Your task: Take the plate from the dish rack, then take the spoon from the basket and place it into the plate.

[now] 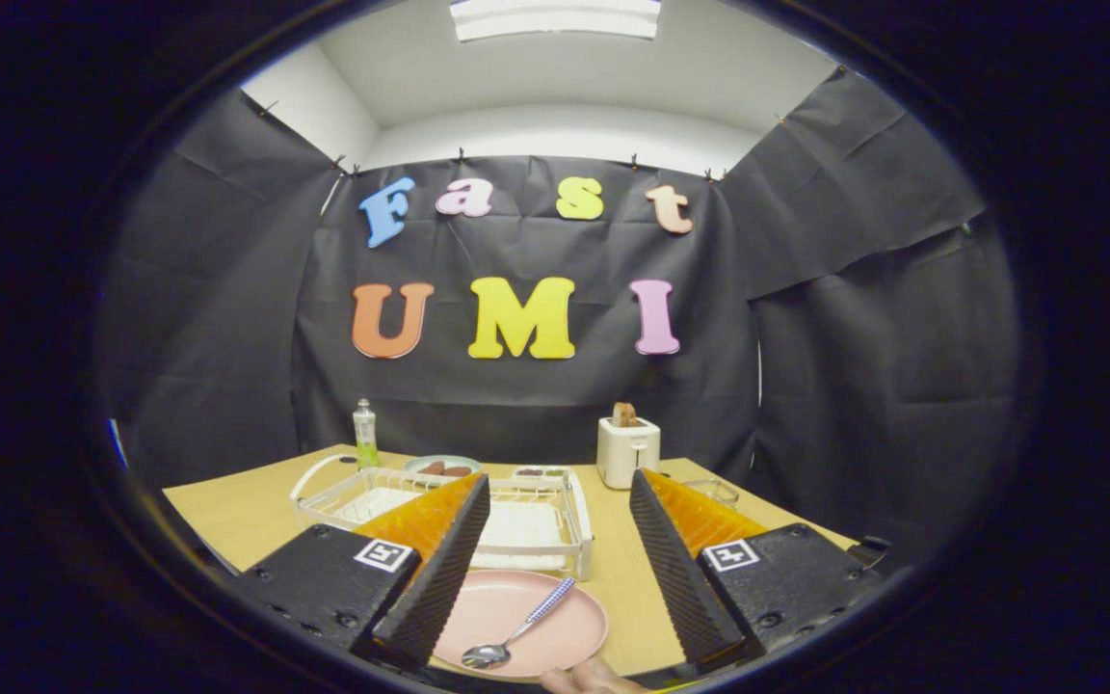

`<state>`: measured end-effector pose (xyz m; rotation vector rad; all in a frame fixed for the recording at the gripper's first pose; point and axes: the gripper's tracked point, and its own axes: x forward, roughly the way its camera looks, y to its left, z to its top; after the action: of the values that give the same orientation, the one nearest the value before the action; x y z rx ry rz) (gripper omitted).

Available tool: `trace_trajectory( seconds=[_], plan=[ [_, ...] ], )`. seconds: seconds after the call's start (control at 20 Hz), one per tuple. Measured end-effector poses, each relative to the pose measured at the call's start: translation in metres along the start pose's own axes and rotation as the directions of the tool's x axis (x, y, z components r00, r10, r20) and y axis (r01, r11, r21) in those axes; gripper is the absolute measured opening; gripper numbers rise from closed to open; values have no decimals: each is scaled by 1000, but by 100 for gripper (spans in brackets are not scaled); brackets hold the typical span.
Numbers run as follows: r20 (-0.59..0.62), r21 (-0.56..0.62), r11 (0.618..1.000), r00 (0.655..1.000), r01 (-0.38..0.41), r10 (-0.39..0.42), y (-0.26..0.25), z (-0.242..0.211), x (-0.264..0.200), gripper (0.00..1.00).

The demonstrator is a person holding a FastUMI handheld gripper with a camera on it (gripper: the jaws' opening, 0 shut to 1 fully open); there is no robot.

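As the spoon (516, 631) already lay in the plate (569, 631), handle slanting toward the dish rack (569, 525), nothing awaited grasping. The gripper (560, 578) stood wide and empty above.

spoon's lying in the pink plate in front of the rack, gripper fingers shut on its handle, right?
Not quite: the gripper is open, its fingers apart and off the spoon. The gripper view shows the spoon lying free in the pink plate in front of the rack.

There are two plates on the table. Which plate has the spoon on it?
The pink plate between the open gripper fingers holds the spoon. The other plate, beyond the dish rack, holds dark food.
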<state>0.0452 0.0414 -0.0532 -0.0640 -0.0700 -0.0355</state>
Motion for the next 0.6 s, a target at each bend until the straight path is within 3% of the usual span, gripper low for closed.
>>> trace_trajectory(
  seconds=[0.25,0.35,0.6],
  plan=[
    [10,6,999,999,34,-34,-17,36,-17,98],
    [-28,7,1000,999,-27,27,-6,36,-22,97],
    [-70,12,1000,997,-23,24,-21,40,-34,98]
  ],
)
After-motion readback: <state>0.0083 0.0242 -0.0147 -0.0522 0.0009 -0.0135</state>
